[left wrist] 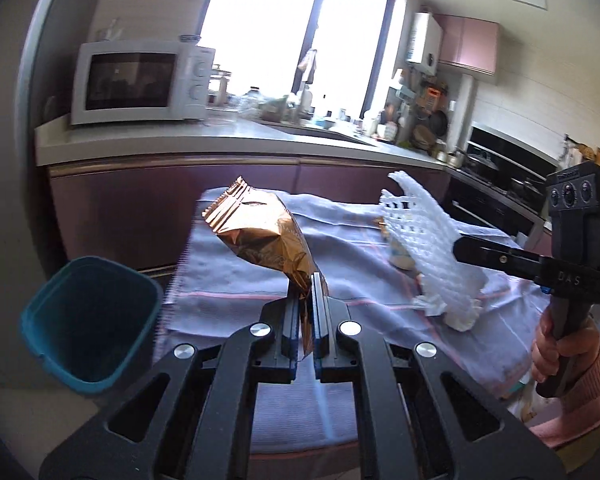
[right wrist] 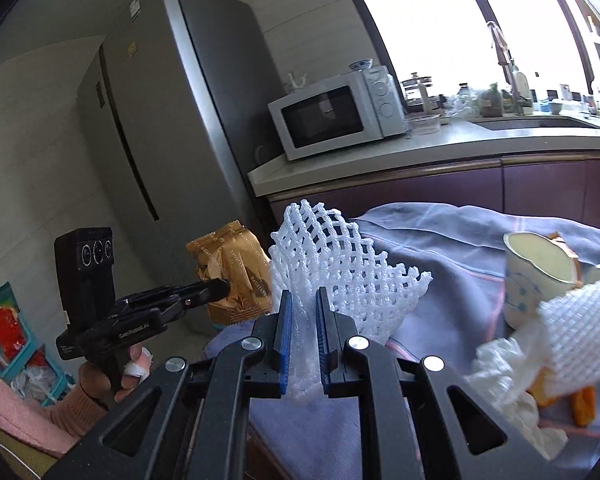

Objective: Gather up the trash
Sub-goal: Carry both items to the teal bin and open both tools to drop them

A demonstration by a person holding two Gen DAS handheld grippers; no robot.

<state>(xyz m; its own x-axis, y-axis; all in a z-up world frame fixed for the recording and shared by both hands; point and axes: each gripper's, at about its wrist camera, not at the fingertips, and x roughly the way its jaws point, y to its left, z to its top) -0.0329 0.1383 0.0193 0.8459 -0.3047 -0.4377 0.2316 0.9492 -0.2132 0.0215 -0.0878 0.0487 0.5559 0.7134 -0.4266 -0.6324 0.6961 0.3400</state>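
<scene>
My left gripper (left wrist: 306,282) is shut on the lower edge of a gold foil wrapper (left wrist: 260,236), which it holds up above the cloth-covered table (left wrist: 228,280). A teal bin (left wrist: 88,320) stands open on the floor, down to the left of the table. My right gripper (right wrist: 303,298) is shut on a white foam net (right wrist: 340,272) lifted off the cloth. The right wrist view shows the left gripper (right wrist: 224,290) and the wrapper (right wrist: 236,276) to its left. In the left wrist view the right gripper (left wrist: 458,248) holds the net (left wrist: 420,232) at the right.
On the cloth lie a paper cup (right wrist: 536,276), crumpled tissue (right wrist: 508,380), a second foam net (right wrist: 580,340) and orange scraps (right wrist: 584,404). Behind run a counter (left wrist: 220,140) with a microwave (left wrist: 140,80), a fridge (right wrist: 160,120) and a stove (left wrist: 500,172).
</scene>
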